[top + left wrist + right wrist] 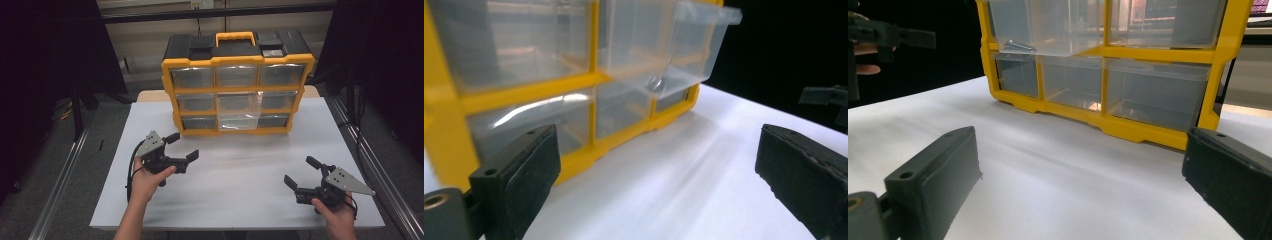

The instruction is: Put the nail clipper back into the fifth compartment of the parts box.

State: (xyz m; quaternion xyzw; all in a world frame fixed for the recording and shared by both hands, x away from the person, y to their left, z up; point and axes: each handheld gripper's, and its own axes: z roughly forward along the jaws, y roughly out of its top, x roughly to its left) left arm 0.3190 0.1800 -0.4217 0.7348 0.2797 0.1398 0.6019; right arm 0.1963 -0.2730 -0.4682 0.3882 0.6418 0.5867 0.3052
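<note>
Both tongs (184,146) (301,172) gape wide before the organizer (238,82), whose protruding middle drawer (1060,27) holds a screw (1019,46).

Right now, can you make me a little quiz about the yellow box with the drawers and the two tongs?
1. True or false: both the left tongs and the right tongs are open and hold nothing.
2. Which see-through drawer of the yellow organizer sticks out: A) top left, B) middle one, C) bottom right?
3. Fill in: the small metal thing in that pulled-out drawer looks like a ____.

Key: 1. True. 2. B. 3. Screw, as well as the right gripper view lets me tell.
</note>
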